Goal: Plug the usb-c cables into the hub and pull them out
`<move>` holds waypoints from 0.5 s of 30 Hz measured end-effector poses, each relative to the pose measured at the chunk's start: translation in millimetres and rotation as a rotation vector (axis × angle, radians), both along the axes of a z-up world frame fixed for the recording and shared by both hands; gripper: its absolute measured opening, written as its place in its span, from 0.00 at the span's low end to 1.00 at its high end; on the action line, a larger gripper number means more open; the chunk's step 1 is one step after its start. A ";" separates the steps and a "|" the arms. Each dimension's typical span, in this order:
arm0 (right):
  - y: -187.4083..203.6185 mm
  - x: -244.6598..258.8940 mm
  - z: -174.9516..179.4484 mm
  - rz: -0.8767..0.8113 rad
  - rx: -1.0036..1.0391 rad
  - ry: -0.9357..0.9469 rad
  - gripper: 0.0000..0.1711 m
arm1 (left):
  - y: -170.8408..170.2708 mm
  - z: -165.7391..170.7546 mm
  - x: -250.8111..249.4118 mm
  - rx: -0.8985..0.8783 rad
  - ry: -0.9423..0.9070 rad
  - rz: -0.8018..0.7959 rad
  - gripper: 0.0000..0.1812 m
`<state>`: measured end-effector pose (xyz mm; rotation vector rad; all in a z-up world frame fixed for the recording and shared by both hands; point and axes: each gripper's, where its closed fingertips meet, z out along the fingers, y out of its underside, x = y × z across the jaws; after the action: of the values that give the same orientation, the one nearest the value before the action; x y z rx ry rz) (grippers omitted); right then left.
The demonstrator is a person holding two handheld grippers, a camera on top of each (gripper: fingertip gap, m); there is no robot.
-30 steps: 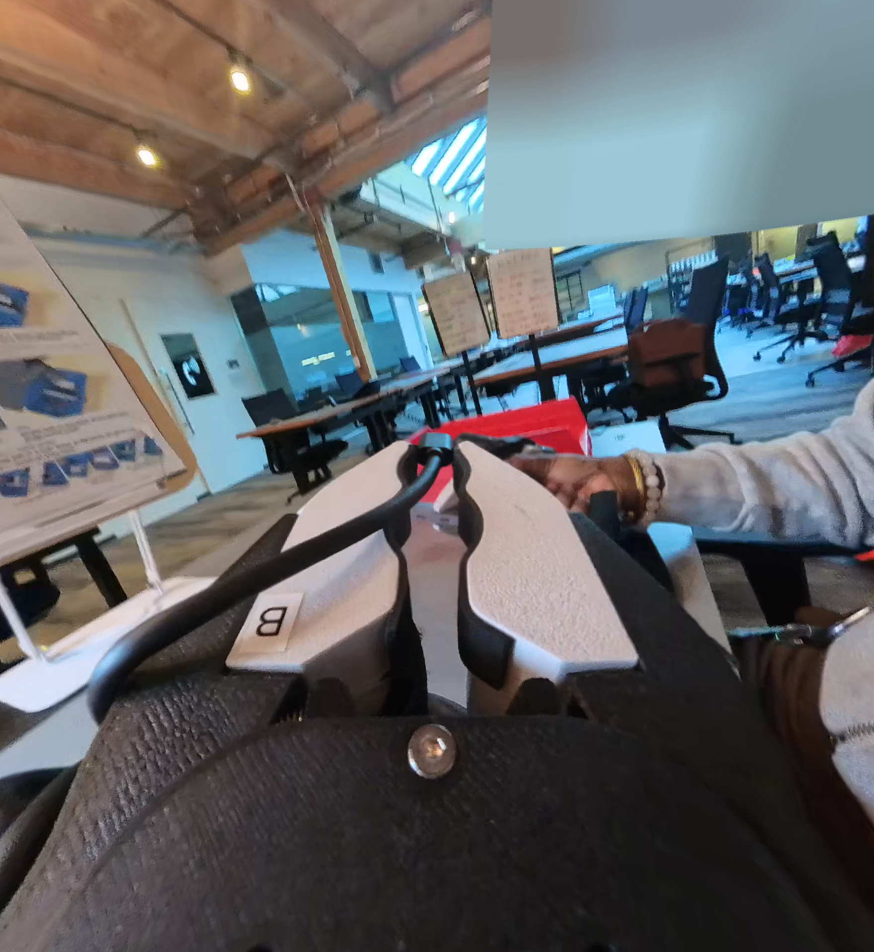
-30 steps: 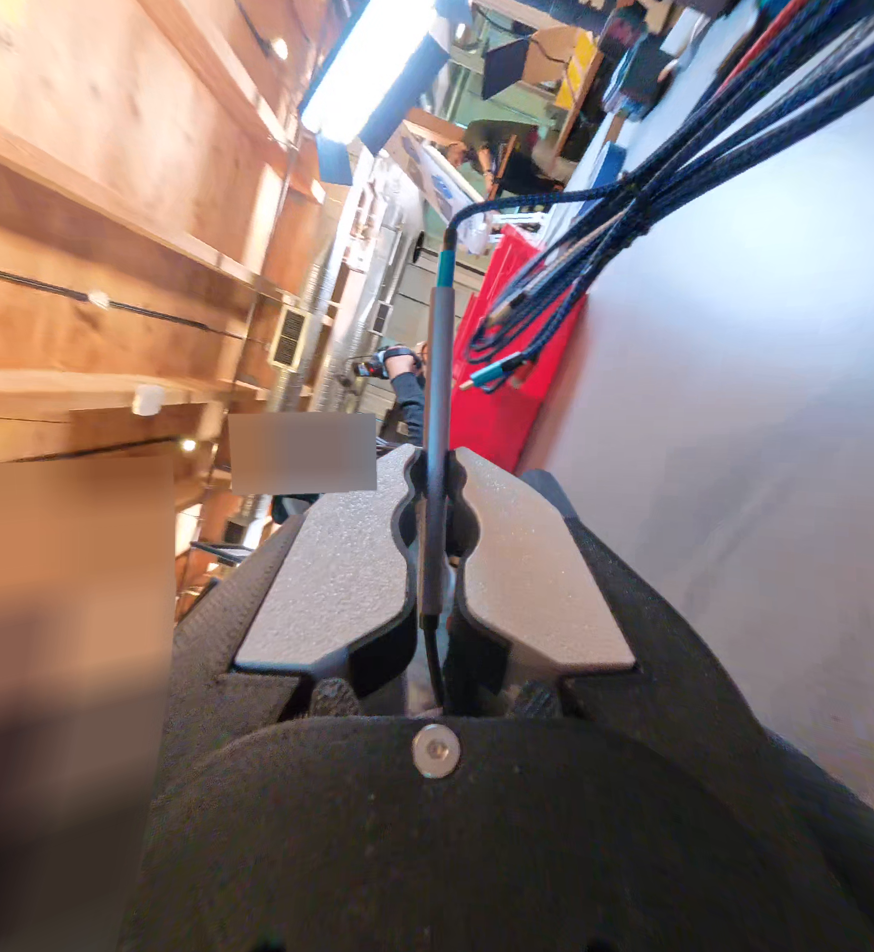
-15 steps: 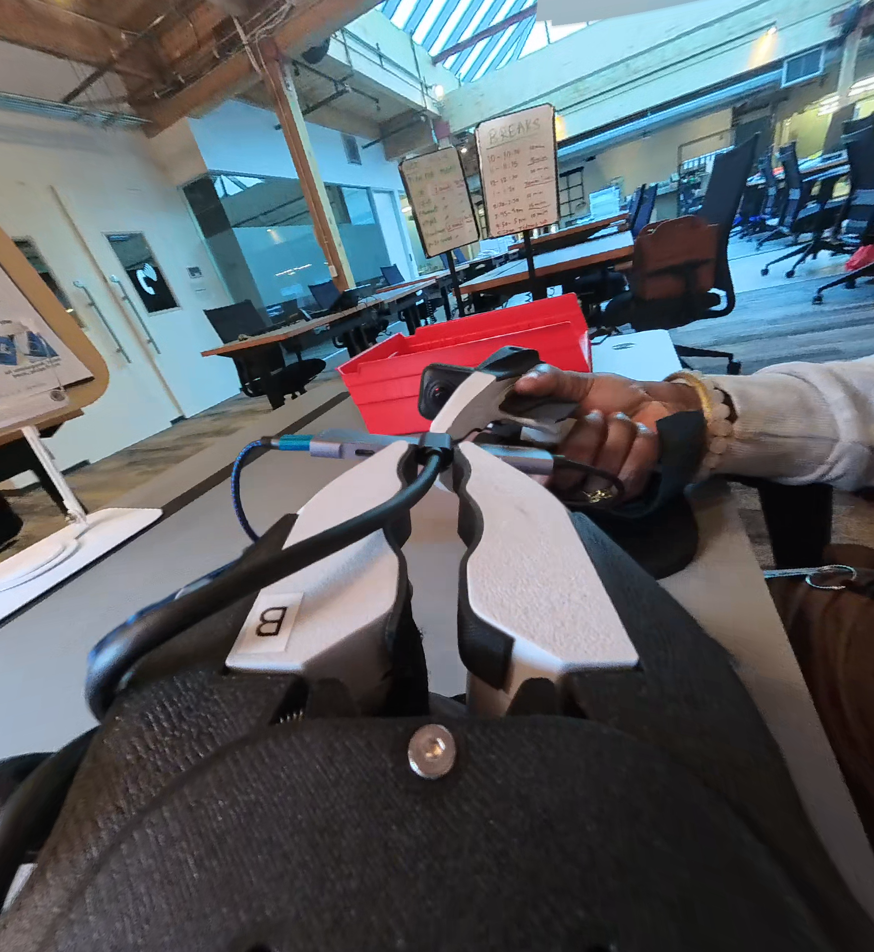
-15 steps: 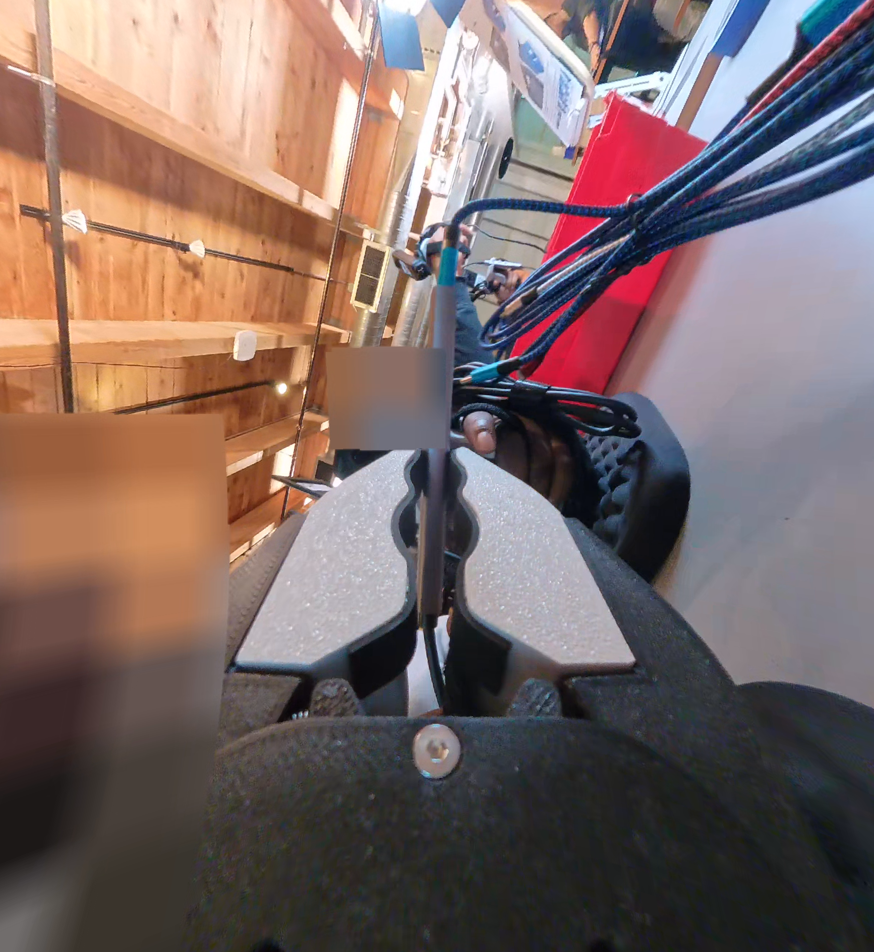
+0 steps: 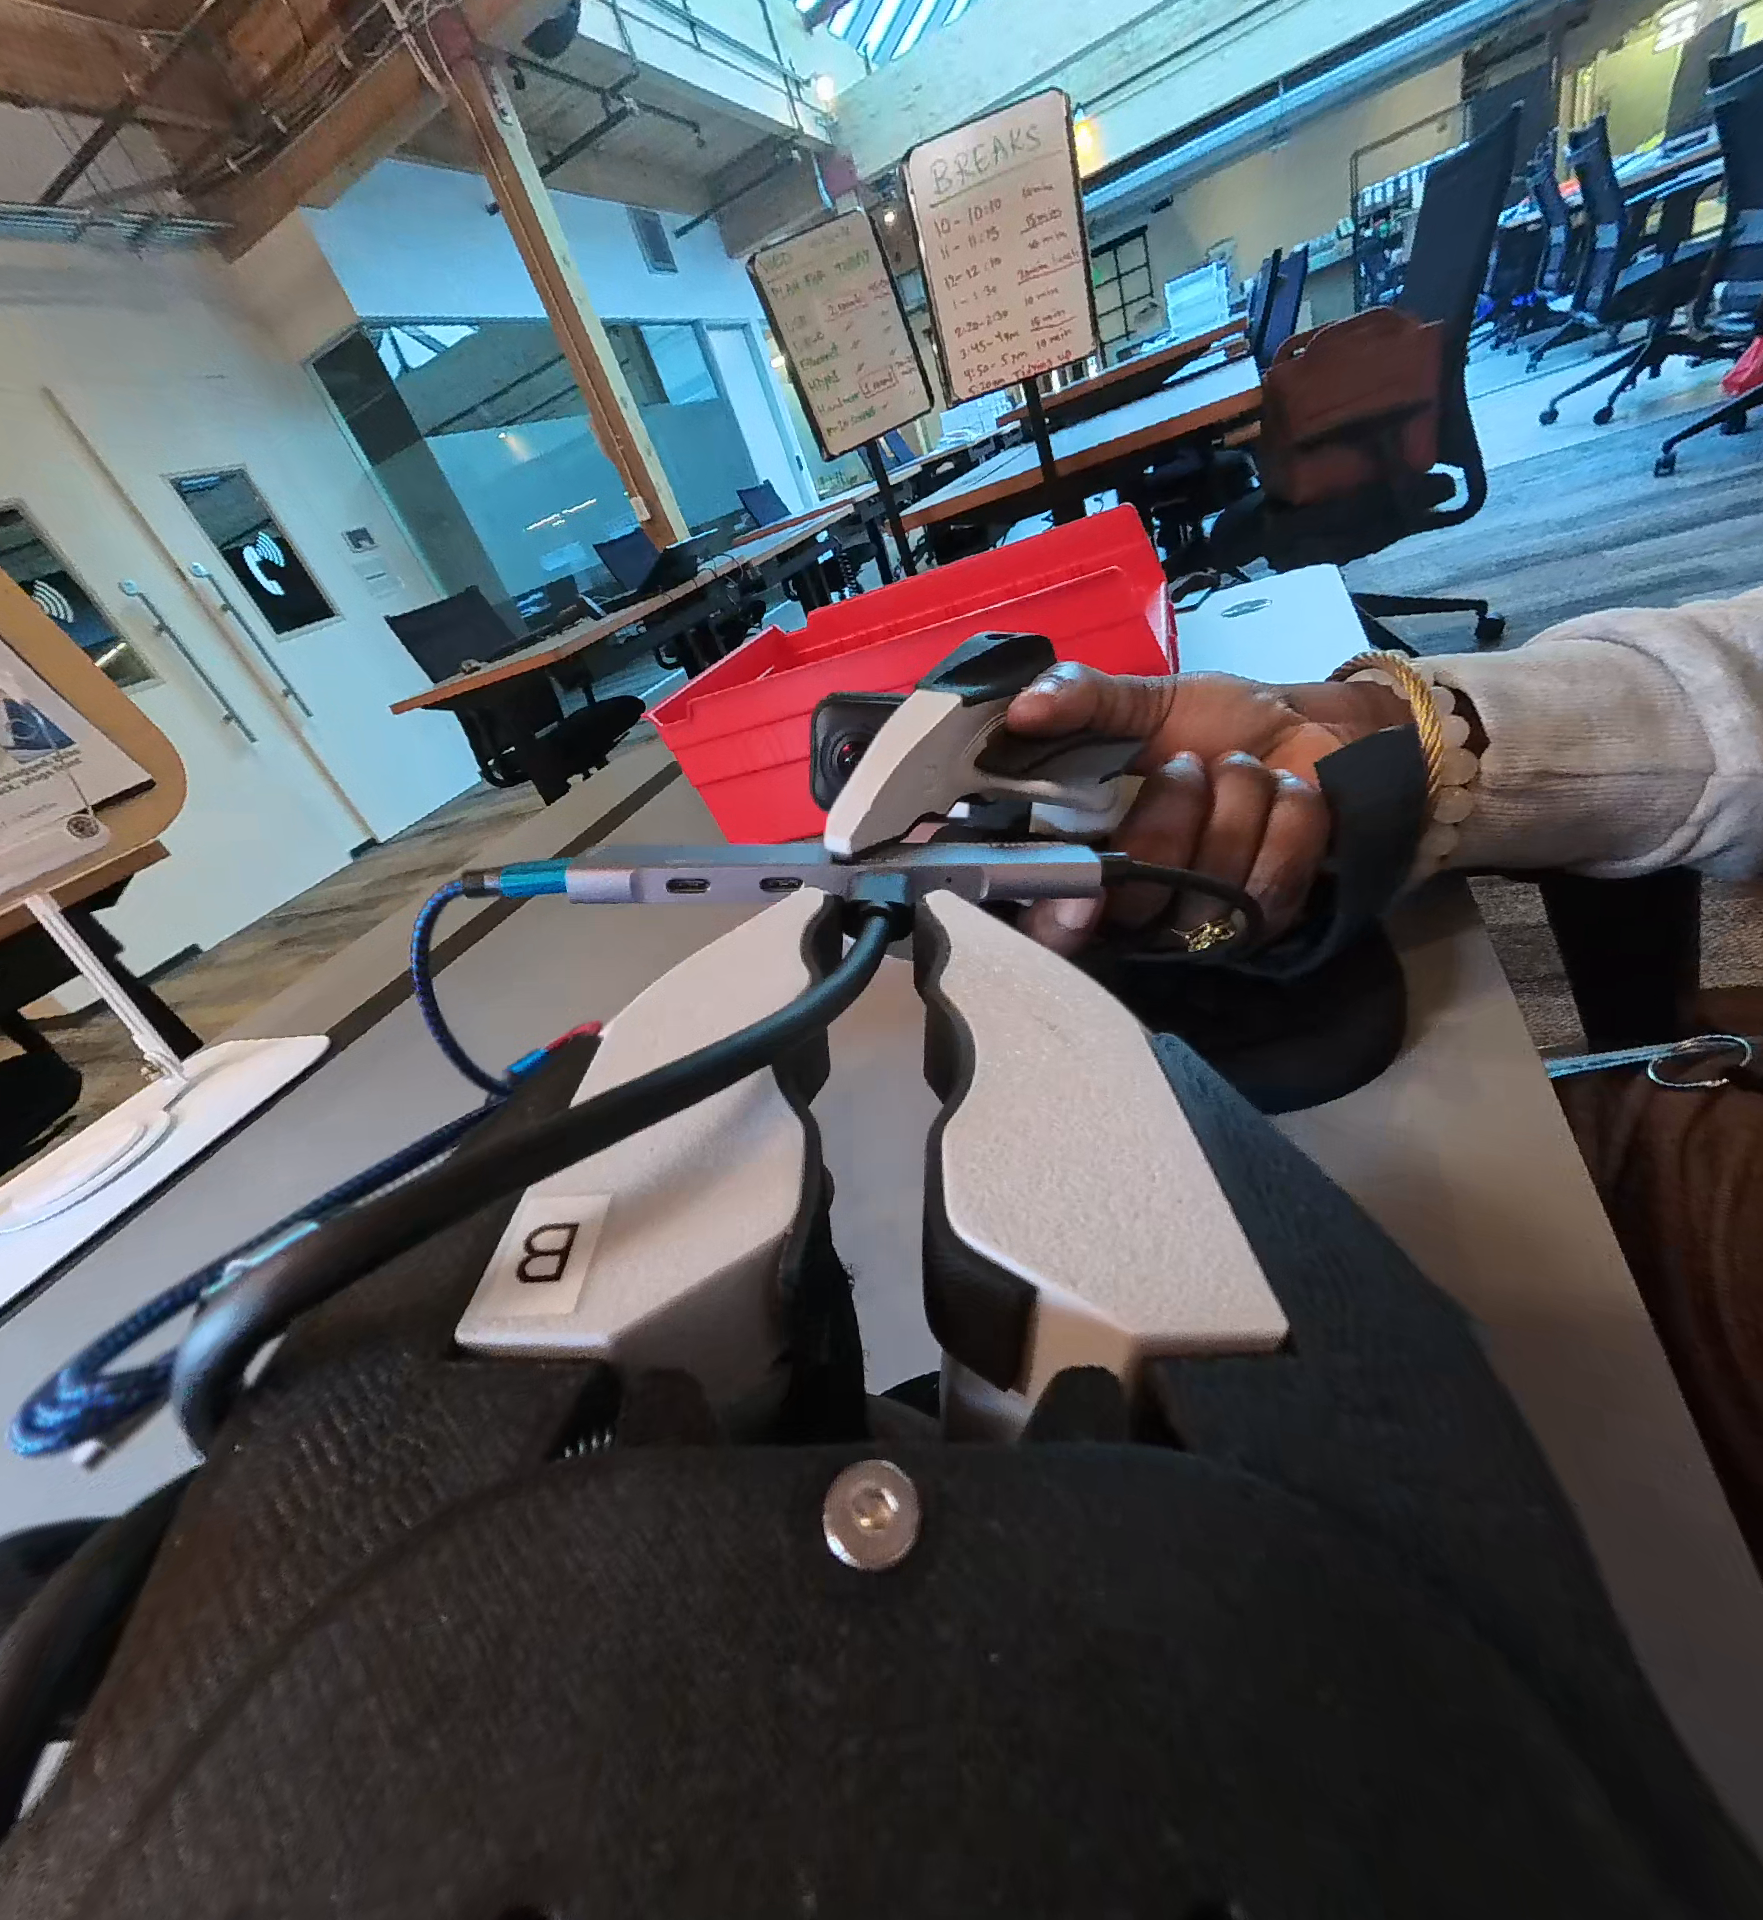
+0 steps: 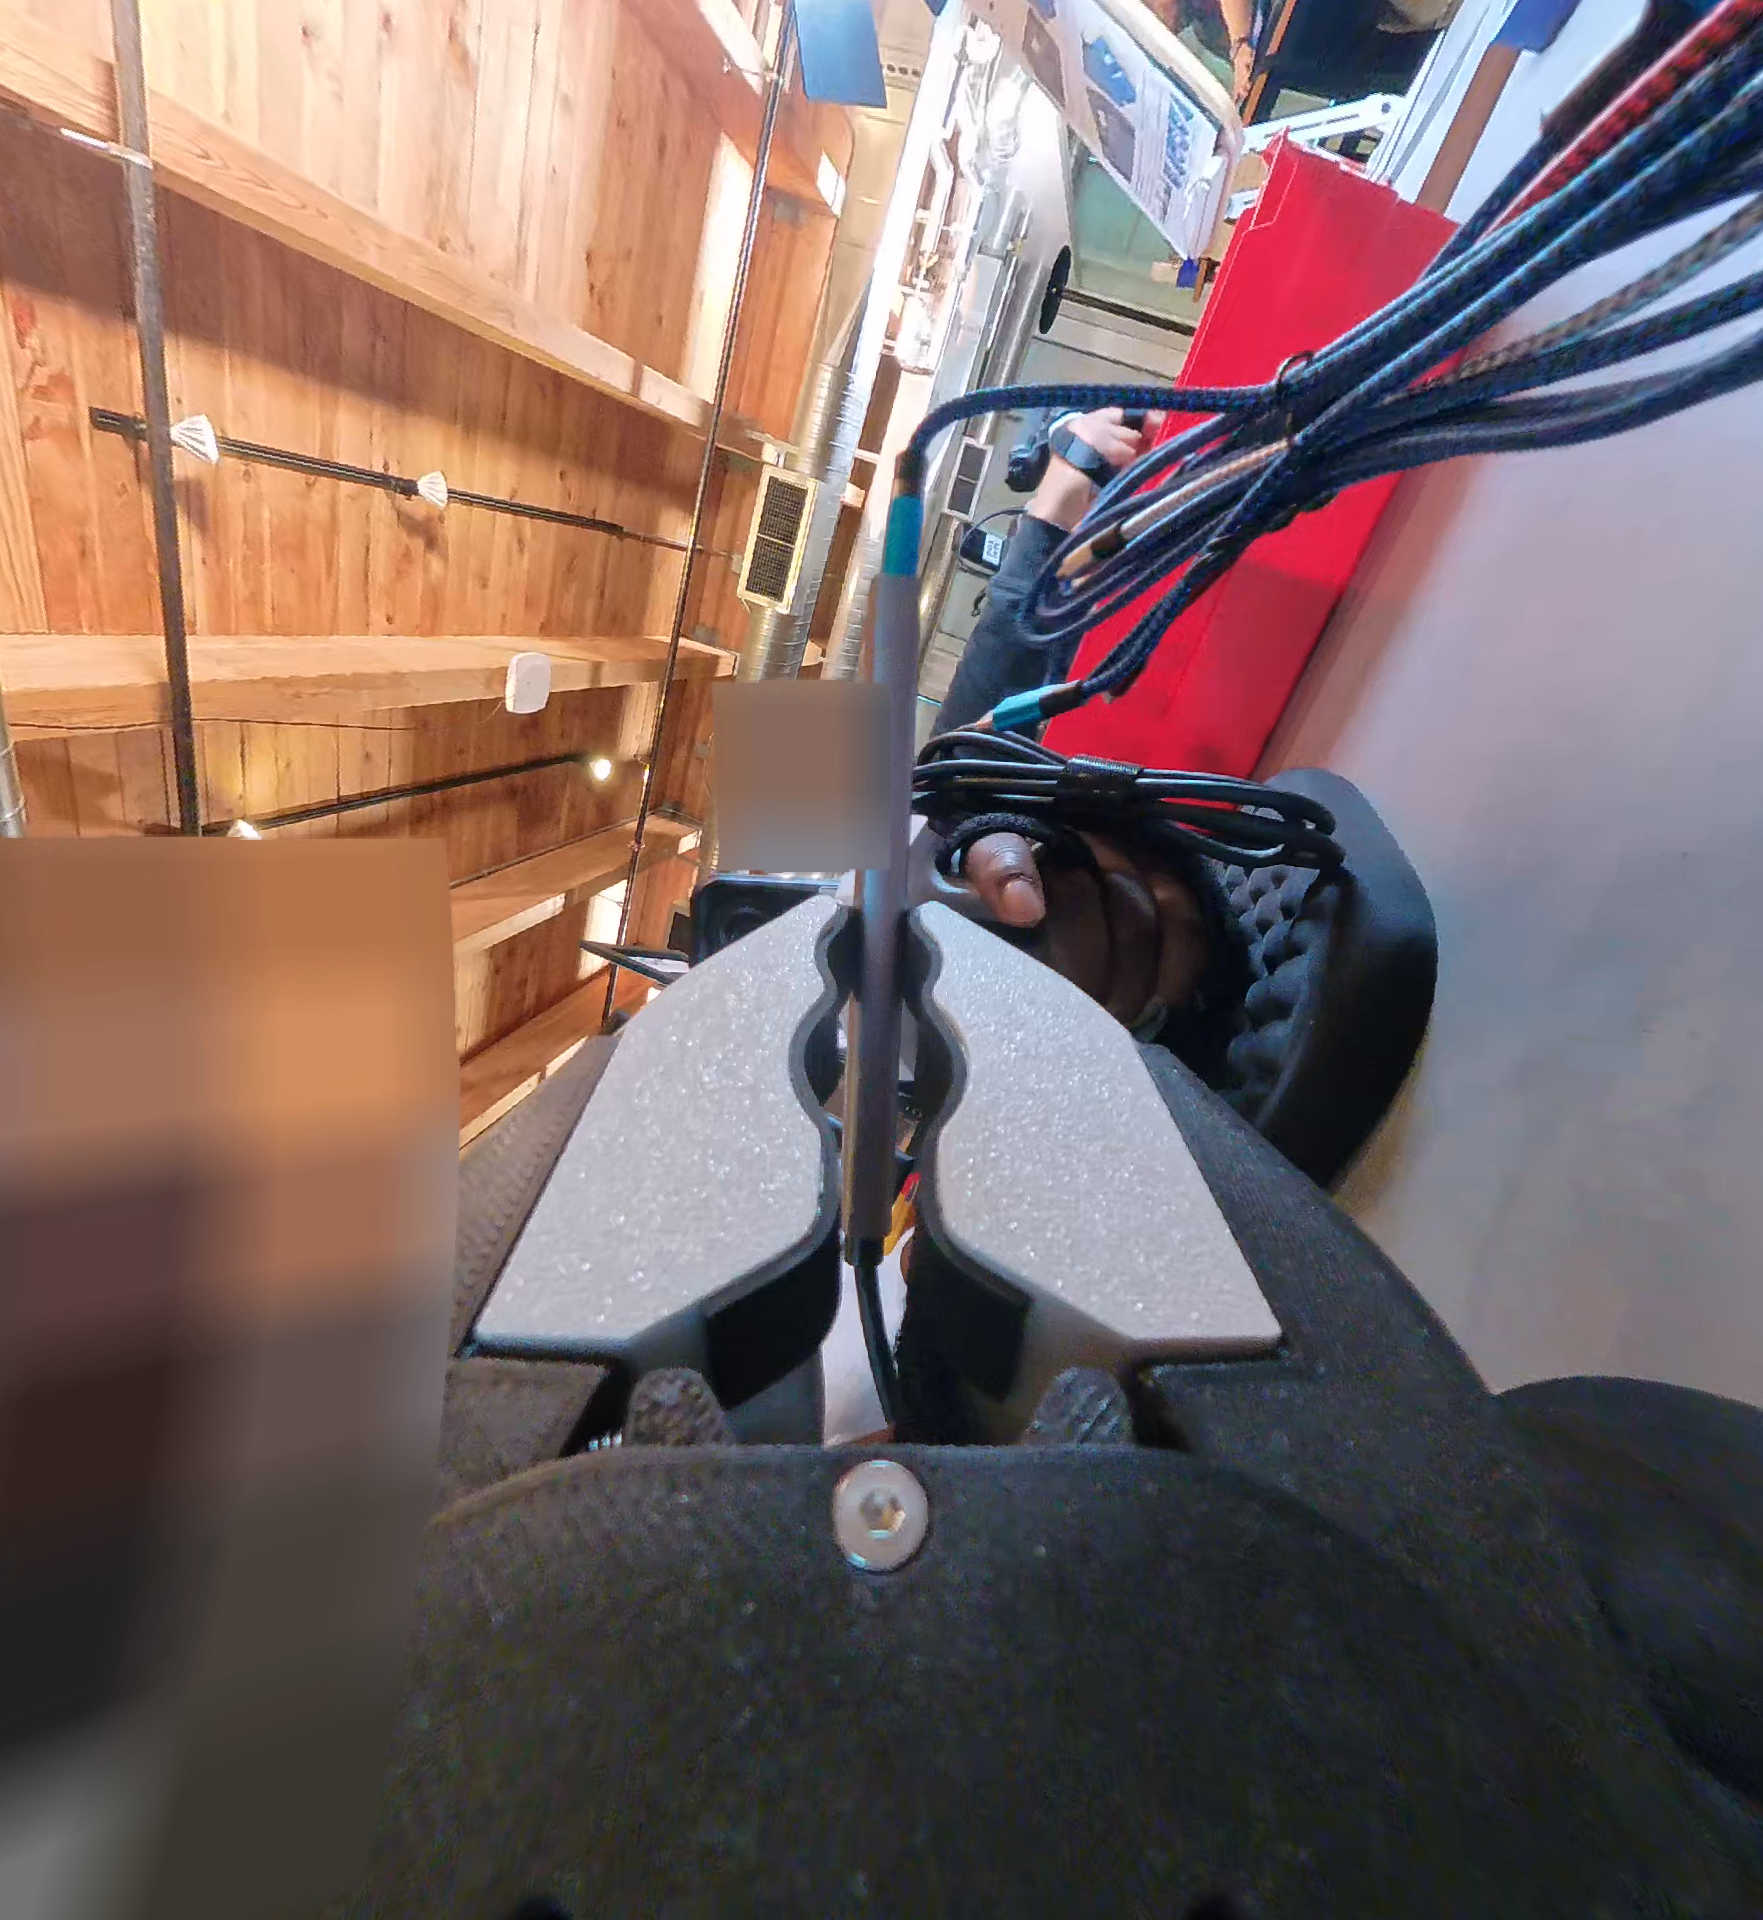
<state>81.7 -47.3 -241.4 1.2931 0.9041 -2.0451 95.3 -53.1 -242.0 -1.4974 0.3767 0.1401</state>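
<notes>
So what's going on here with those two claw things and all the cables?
A person is working two hand-held claws over a grey table. The right claw is shut on a slim grey hub, holding it level in the air. The left claw grips a black cable whose plug sits at the hub's side, apparently plugged in. A blue braided cable is plugged into the hub's end, and two ports between them are empty. A red bin stands behind.
</notes>
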 end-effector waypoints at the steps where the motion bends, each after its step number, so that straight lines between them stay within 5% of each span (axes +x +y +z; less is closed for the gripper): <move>1: 0.4 -0.4 -0.4 -0.004 0.001 -0.002 0.05 | 0.3 -0.4 -0.2 -0.001 0.005 0.005 0.08; 15: -3.9 -1.0 2.2 -0.047 0.029 0.026 0.05 | 0.5 1.2 -2.1 0.014 0.010 0.031 0.08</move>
<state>80.8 -51.3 -239.2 1.3180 0.9264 -2.0961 93.2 -52.6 -240.9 -1.4891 0.3602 0.1742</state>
